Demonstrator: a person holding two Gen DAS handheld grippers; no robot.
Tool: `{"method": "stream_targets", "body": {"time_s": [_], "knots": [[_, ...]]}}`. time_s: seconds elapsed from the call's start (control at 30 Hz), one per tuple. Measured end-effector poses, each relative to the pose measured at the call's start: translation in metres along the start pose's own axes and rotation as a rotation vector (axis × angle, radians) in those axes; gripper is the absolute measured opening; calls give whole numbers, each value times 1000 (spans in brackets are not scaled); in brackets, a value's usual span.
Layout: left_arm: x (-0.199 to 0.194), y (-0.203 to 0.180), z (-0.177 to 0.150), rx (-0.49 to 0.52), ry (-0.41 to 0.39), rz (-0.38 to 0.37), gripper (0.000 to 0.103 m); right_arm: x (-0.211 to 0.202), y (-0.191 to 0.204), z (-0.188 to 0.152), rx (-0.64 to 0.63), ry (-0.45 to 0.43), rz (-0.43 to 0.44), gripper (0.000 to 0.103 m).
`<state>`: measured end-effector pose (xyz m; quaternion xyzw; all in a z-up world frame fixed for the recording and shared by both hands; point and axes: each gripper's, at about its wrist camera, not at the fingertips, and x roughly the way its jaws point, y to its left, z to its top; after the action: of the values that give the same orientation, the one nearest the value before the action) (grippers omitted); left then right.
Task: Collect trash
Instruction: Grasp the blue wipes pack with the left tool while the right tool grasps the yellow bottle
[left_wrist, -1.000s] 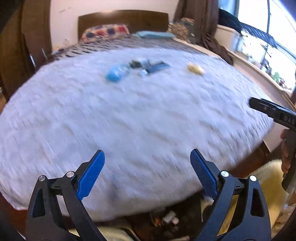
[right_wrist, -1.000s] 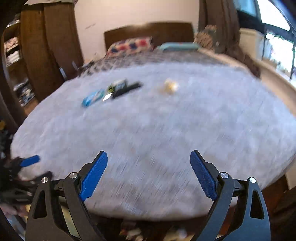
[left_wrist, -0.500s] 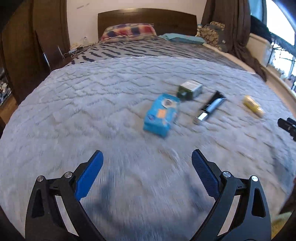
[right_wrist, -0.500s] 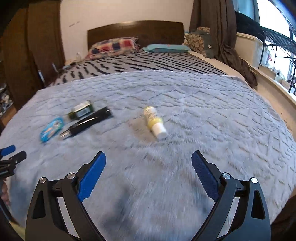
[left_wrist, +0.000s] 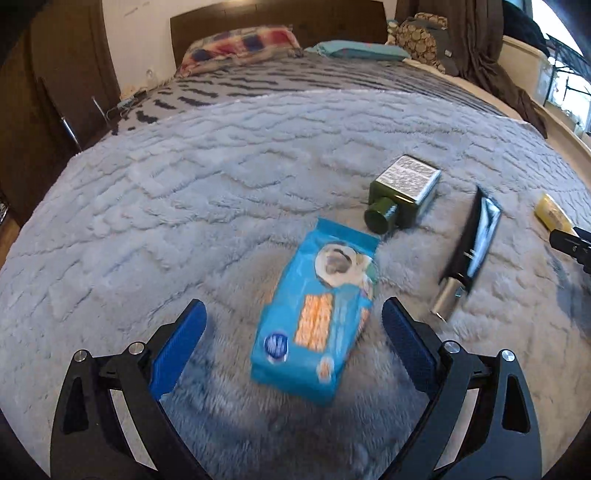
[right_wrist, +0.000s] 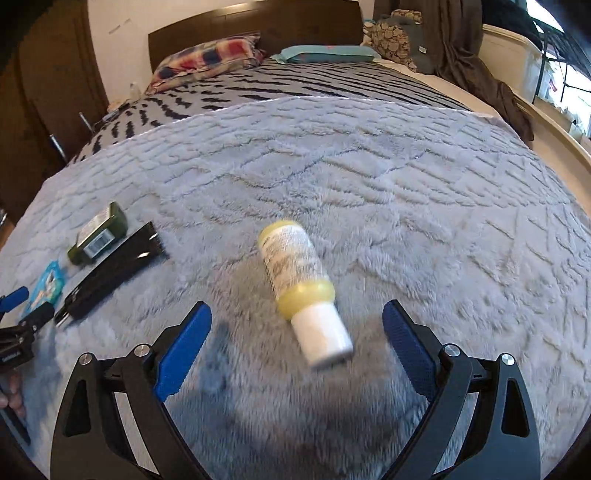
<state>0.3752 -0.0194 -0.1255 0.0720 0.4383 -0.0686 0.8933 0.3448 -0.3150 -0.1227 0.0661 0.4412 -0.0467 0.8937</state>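
Your left gripper (left_wrist: 291, 332) and right gripper (right_wrist: 297, 332) are wide; lower gently around the blue wipes pack (left_wrist: 316, 317) and yellow bottle (right_wrist: 301, 284).

The blanket (left_wrist: 221, 206) is pale grey-blue with a raised zigzag texture; beyond it lies a grey cover (right_wrist: 325, 85) with black stripes. The snack packet (left_wrist: 317, 317) is bright blue with orange rectangles and a white oval. The small bottle (left_wrist: 402, 195) is dark green with a silvery label. The tube (left_wrist: 469, 251) is black with a silver cap. The yellow bottle (right_wrist: 303, 284) has a white cap. Both grippers are black with 2 blue pads (left_wrist: 177, 350) each. 1 pillow (right_wrist: 207, 59) is red-and-blue checked, another (right_wrist: 328, 53) teal.
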Motion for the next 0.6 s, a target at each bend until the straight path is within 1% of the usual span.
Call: {"method": "stream_targets", "body": {"time_s": [0.03, 0.07, 0.1, 0.17, 0.2, 0.23, 0.27, 0.33, 0.43, 0.6], "knots": [[4, 0, 2, -3, 8, -1, 90, 2, 0, 3, -1, 1, -6, 93], [7, 0, 3, -6, 16, -2, 85, 5, 0, 4, -2, -1, -11, 93], [10, 1, 4, -11, 22, -3, 83, 7, 1, 6, -4, -1, -21, 91], [13, -2, 4, 0, 31, -5, 77, 13, 1, 9, -6, 11, -39, 78], [13, -3, 4, 9, 31, -5, 75, 15, 2, 9, -7, 16, -48, 74], [12, -6, 3, 20, 29, -7, 70, 16, 1, 10, -8, 16, -53, 65], [10, -8, 3, 35, 25, -12, 62, 15, 1, 10, -6, 11, -70, 51], [8, -12, 2, 54, 21, -41, 51, 12, 1, 10, -6, 5, -75, 35], [4, -14, -4, 56, 17, -33, 49, 5, 1, 4, -31, 4, -68, 34], [-12, -6, -18, 17, 17, -70, 42, -13, 3, -17, -73, 15, -39, 34]]}}
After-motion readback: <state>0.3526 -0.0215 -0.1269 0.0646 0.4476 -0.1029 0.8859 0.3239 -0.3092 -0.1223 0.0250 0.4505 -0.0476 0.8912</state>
